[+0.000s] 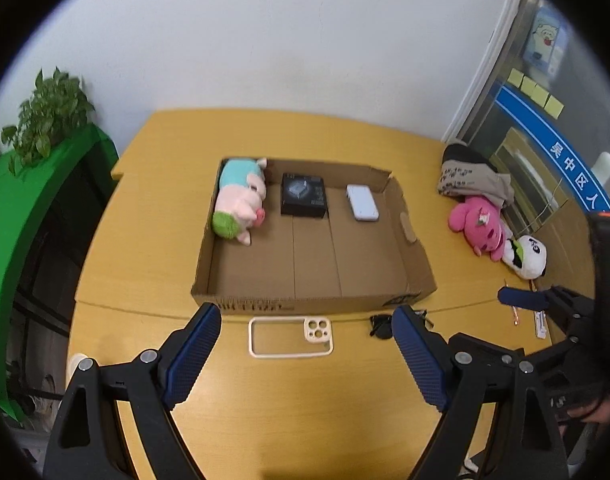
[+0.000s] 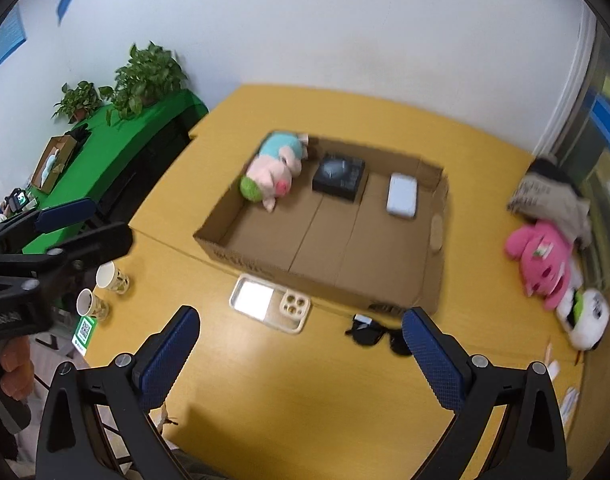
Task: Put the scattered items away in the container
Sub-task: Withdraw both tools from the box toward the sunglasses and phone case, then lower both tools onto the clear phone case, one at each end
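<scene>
Ahead of the tool, the box is matt brown corrugated cardboard. The tabletop is smooth, satin yellow wood laminate. The phone case is smooth cream plastic. The tool pads are ribbed blue rubber on matt black plastic.

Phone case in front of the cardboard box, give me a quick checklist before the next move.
1. Left gripper jaws wide, nothing between them: ok.
2. Right gripper jaws wide, nothing held: ok.
3. Phone case flat on the table, free of other things: ok.
4. Phone case lined up between the left jaws: ok.
5. Bare floor in the cardboard box for it: ok.
6. Sunglasses clear of the phone case: ok.
</scene>
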`<action>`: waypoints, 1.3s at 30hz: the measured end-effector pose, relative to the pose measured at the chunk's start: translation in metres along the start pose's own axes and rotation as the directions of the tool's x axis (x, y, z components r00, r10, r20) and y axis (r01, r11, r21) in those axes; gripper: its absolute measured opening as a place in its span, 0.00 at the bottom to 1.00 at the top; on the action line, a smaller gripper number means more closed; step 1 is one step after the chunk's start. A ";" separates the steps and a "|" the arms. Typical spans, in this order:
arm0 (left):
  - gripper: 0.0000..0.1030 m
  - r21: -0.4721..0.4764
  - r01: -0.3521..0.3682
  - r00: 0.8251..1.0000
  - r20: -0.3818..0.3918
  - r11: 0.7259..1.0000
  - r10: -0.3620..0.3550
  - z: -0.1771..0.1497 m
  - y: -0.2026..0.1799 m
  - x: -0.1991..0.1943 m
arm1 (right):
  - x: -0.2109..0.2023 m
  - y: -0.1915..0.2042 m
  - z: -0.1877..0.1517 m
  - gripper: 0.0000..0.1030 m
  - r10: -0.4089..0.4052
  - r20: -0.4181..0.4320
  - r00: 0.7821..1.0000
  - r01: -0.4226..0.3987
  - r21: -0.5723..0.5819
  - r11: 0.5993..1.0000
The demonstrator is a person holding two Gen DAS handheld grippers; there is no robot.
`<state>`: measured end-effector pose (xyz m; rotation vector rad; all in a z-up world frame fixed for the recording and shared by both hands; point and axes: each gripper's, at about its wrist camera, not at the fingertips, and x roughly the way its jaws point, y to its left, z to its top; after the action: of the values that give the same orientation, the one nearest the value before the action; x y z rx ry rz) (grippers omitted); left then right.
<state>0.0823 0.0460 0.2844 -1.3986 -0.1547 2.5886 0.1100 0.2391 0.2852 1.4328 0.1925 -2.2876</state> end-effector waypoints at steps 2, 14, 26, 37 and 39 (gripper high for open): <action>0.84 -0.019 0.009 0.999 -0.040 1.000 -0.010 -0.008 0.011 0.019 | 0.030 -0.015 -0.008 0.99 0.035 -0.063 0.997 -0.030 0.078 0.997; 0.80 -0.081 0.141 0.955 -0.250 0.987 -0.157 -0.040 0.069 0.158 | 0.191 -0.014 -0.048 0.98 0.203 -0.287 0.936 -0.183 0.095 0.978; 0.79 -0.084 0.249 0.887 -0.381 0.965 -0.262 -0.069 0.096 0.268 | 0.296 0.016 -0.051 0.98 0.121 -0.283 0.951 -0.185 -0.208 0.960; 0.77 0.006 0.352 0.839 -0.446 0.936 -0.312 -0.102 0.078 0.268 | 0.314 0.027 -0.070 0.99 0.145 -0.282 0.948 -0.224 -0.274 0.935; 0.77 0.050 0.384 0.818 -0.482 0.922 -0.314 -0.112 0.075 0.263 | 0.309 0.028 -0.081 0.99 0.153 -0.302 0.941 -0.247 -0.303 0.920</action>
<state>0.0259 0.0306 -0.0053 -1.7040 -0.1312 1.8688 0.0732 0.1535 -0.0214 1.4993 0.4733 -1.7820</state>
